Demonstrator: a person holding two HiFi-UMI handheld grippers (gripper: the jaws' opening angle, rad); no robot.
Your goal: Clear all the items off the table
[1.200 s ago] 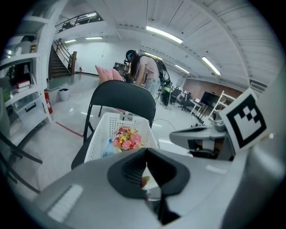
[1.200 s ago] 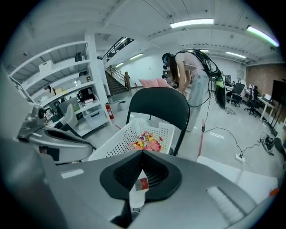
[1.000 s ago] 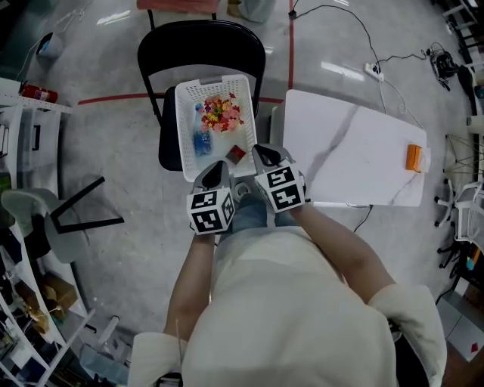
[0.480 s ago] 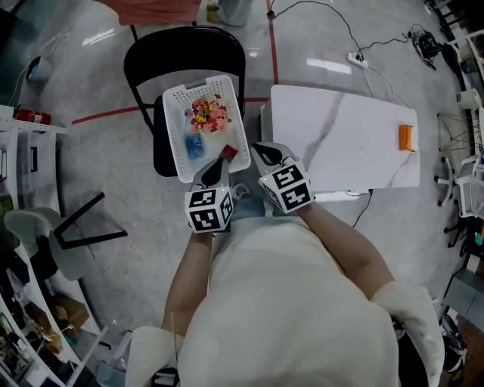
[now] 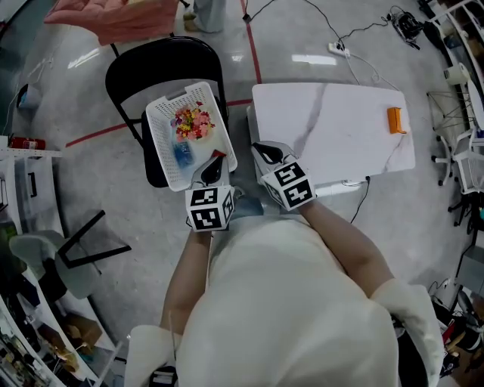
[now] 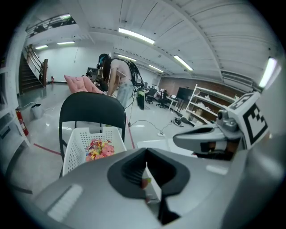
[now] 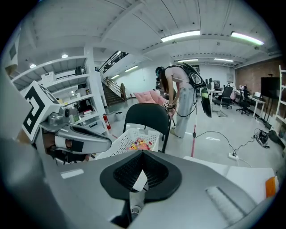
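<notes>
Seen from above, a person in a cream top holds both tools close to the body, side by side and pointing forward and down. The left gripper (image 5: 215, 163) has its jaws pressed together with nothing between them; its tip hangs over the near edge of a white basket (image 5: 157, 143). The right gripper (image 5: 265, 151) is likewise fully closed and empty, its tip at the near left corner of a white marble-patterned table (image 5: 340, 128).

The basket sits on a black chair (image 5: 162, 60) just left of the table. It already holds a colourful packet (image 5: 192, 121), a blue item (image 5: 182, 153) and a small red item (image 5: 219, 153).

One thing is left on the table: an orange block (image 5: 395, 119) at the far right corner, well apart from both grippers. It lies forward and to the right of the jaws, at the opposite end of the table from them. Its long axis appears to run along the table's short edge. The right gripper is the nearer of the two, so the reach likely falls to it, with jaws opened first and set across the block's narrow width.

Beyond the chair, a pink cloth (image 5: 113, 19) lies at the top of the view.
</notes>
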